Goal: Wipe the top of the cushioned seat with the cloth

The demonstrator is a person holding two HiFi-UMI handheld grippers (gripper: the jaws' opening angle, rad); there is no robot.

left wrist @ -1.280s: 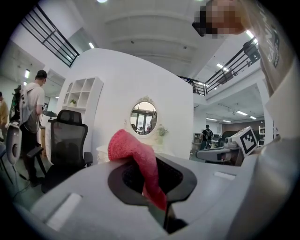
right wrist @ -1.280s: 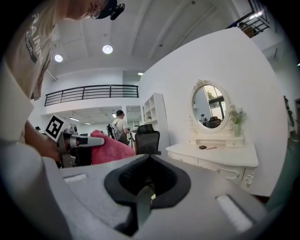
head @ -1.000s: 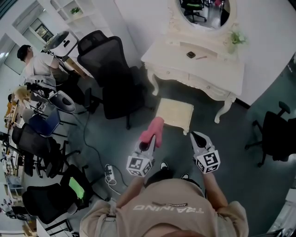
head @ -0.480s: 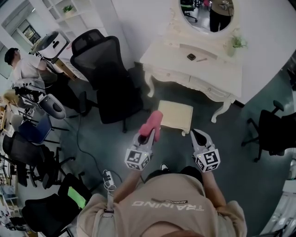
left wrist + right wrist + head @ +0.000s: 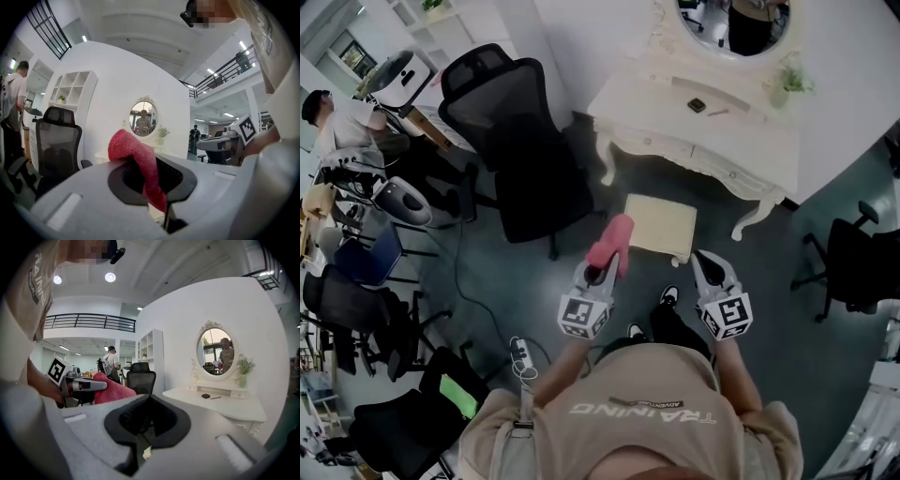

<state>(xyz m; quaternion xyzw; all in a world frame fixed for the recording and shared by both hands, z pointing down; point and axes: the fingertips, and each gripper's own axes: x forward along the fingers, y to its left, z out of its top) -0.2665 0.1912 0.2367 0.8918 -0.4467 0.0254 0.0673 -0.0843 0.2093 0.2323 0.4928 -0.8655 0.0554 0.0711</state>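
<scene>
Left tongs (image 5: 157,190): jaws clamped on a pink cloth (image 5: 132,149). Only the near end is pinched. The rest bunches up and pokes out past the tips.
Right tongs (image 5: 146,422): jaws together, nothing between them, only a thin slit showing.
Seat (image 5: 661,225): cream cushioned stool, ahead of both tongs and roughly between them. It is a bit closer to the right tongs' line. The cloth's far end sits just beside the seat's left edge in the head view. Judged not touching yet; wiping not begun.

Risks:
- Grip is on one end only, so pressing and dragging on the cushion could pull the cloth out of the jaws or fold it under.
- The stool looks light. A sideways wipe could make it slide or tip, since the right tongs aren't steadying it.
- If the cloth stays bunched, only a narrow strip gets wiped, and the far edge near the dressing table (image 5: 703,122) gets missed.
- A power strip (image 5: 523,354) and cable lie on the floor behind and left of the left tongs, which is a trip hazard when stepping.

Hard to make out:
- Height of the cloth above the seat can't be judged from the head view.
- How deep the cloth sits in the jaws is hidden by the tongs' body.
- In both gripper views the seat is at most a cream sliver under the jaws.
- Stool legs are mostly hidden under the cushion.
- The person's feet (image 5: 668,298) show only partly, below and between the tongs.
</scene>
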